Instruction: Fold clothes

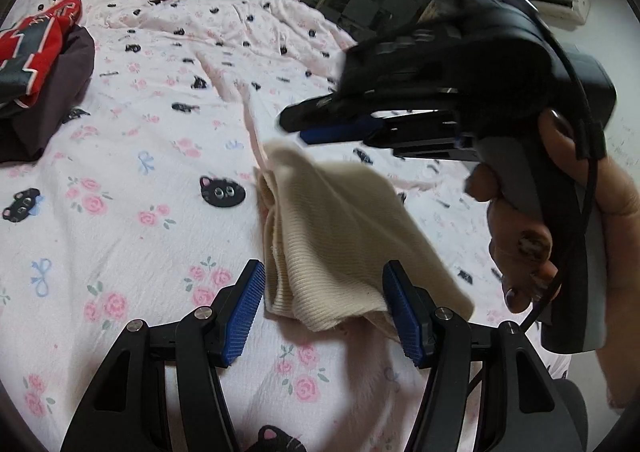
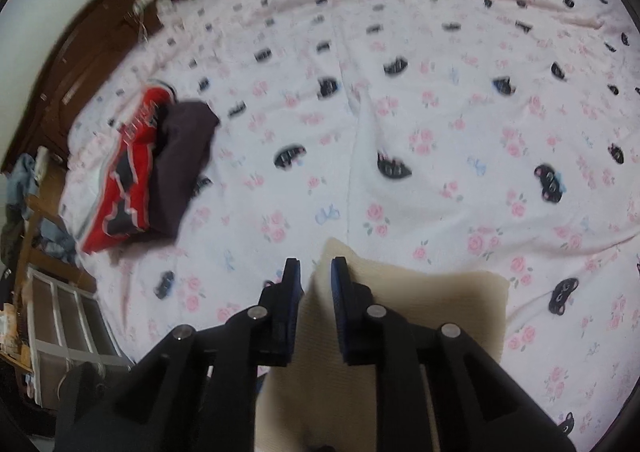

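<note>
A folded cream ribbed cloth (image 1: 340, 236) hangs tent-like just over the pink bedsheet (image 1: 132, 156), its right edge blurred. My left gripper (image 1: 326, 306) is open, and the cloth's near edge sits between its blue pads without touching them. My right gripper (image 1: 298, 128), held by a hand (image 1: 516, 236), is at the cloth's top corner. In the right wrist view my right gripper (image 2: 316, 276) has its jaws a narrow gap apart with the cream cloth (image 2: 440, 304) between them and spreading below.
A red-and-black garment (image 2: 128, 180) and a dark maroon one (image 2: 184, 156) lie piled at the bed's left side, also seen as a pile (image 1: 40, 52). A brown headboard (image 2: 80, 64) curves behind; a white shelf frame (image 2: 60, 316) stands off the bed's left edge.
</note>
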The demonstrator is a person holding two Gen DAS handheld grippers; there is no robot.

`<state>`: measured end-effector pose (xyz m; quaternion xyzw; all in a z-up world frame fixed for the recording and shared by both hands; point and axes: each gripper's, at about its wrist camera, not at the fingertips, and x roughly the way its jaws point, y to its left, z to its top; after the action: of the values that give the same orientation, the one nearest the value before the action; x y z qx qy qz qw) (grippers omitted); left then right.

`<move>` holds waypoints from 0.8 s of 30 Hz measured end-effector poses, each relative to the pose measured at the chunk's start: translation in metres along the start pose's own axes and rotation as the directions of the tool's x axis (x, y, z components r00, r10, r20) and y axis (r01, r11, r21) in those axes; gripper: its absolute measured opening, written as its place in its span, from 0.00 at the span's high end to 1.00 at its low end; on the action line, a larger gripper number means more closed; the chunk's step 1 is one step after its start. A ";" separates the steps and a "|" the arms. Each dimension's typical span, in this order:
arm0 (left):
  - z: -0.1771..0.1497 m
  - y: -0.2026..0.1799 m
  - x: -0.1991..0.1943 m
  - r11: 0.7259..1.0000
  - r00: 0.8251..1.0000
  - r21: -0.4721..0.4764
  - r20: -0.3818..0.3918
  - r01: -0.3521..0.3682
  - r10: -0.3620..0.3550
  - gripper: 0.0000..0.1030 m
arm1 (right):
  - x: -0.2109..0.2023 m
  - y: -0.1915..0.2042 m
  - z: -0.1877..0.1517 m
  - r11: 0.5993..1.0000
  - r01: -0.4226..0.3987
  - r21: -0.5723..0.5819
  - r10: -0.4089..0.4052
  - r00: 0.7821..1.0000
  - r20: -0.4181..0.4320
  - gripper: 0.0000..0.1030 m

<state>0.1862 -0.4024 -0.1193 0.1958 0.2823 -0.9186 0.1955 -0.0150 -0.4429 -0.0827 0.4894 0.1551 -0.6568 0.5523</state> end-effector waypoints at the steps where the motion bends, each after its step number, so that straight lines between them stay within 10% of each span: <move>1: 0.001 -0.001 -0.002 1.000 1.000 0.003 0.009 0.001 -0.001 0.46 | -0.007 -0.001 -0.001 1.000 -0.007 -0.005 0.007 1.000 0.020 0.80; 8: 0.006 -0.009 -0.009 0.998 0.998 0.045 0.049 0.048 -0.050 0.46 | -0.035 -0.016 -0.019 1.000 -0.007 -0.012 0.008 0.998 0.055 0.72; 17: -0.007 -0.001 0.029 0.997 0.988 0.042 -0.135 -0.069 0.074 0.46 | -0.013 -0.059 -0.052 0.997 -0.001 0.082 0.005 0.999 -0.045 0.73; 24: -0.015 -0.002 0.024 0.998 0.991 0.028 -0.123 -0.053 0.057 0.46 | -0.013 -0.060 -0.054 0.995 -0.026 0.095 0.029 0.999 -0.033 0.71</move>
<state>0.1690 -0.3983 -0.1407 0.2626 0.2768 -0.9024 0.2004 -0.0434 -0.3743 -0.1177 0.5283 0.1265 -0.6472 0.5349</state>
